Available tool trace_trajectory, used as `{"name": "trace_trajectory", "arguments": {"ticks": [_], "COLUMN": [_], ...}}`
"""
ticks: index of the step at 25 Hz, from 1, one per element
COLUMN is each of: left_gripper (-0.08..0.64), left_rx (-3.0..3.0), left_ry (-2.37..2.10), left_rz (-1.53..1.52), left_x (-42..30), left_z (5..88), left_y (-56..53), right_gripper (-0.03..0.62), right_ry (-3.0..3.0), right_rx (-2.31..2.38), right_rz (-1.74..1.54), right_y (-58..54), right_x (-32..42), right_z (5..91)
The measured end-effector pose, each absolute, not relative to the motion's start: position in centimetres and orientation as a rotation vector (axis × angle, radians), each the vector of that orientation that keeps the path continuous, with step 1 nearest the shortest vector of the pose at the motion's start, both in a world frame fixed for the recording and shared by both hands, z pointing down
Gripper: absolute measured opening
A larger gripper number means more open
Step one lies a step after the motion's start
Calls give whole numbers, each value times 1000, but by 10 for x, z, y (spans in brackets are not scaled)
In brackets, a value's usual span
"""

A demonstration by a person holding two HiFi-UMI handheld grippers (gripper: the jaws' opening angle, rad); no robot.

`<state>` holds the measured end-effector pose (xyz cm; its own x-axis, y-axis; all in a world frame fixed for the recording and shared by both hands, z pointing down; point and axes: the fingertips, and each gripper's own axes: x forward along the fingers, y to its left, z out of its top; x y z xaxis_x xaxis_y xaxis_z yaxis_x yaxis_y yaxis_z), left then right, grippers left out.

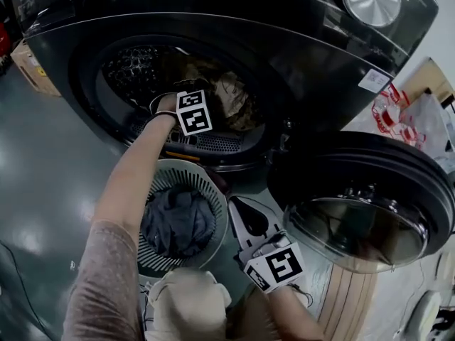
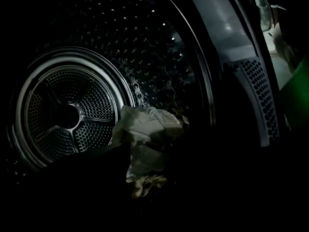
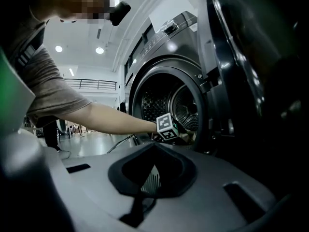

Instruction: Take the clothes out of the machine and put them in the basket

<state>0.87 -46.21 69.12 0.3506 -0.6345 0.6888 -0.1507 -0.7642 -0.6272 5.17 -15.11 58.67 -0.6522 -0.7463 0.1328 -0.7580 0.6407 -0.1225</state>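
Note:
The dark front-loading machine (image 1: 298, 55) stands open. A pale crumpled cloth (image 2: 145, 129) lies low in its drum (image 2: 67, 115), and from above it shows as brownish clothes (image 1: 231, 98). My left gripper (image 1: 193, 111) reaches into the drum, its marker cube at the opening; its jaws are lost in the dark just short of the cloth. The round ribbed basket (image 1: 213, 183) sits on the floor under the opening and holds a dark grey-blue garment (image 1: 178, 219). My right gripper (image 1: 239, 203) hovers level beside the basket, jaws together and empty.
The round door (image 1: 362, 204) hangs open to the right, close to my right gripper. White bags with red print (image 1: 398, 112) lie behind it. A cardboard box (image 1: 28, 66) stands far left on the grey floor. A pale beige lump (image 1: 188, 304) sits near the basket's front.

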Motion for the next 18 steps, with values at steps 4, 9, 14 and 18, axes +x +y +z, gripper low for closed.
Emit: {"name": "trace_trajectory", "arguments": {"ticks": [4, 9, 14, 18], "left_gripper": [301, 253, 55, 40], "left_rx": [-2134, -2108, -2060, -2133], "left_ry": [659, 632, 648, 731], "left_rz": [-1494, -1570, -1536, -1452], "left_x": [3, -1, 1, -1], "left_z": [714, 732, 725, 701], "left_y": [-481, -491, -490, -479], "right_gripper": [-3, -3, -3, -3], "right_ry": [-2759, -2740, -2725, -2719], "right_rx": [1280, 1300, 1314, 1340], "right_rz": [250, 221, 217, 247], "right_y": [-156, -162, -167, -171], "right_x": [51, 50, 52, 57], "right_z": [592, 592, 596, 600]}}
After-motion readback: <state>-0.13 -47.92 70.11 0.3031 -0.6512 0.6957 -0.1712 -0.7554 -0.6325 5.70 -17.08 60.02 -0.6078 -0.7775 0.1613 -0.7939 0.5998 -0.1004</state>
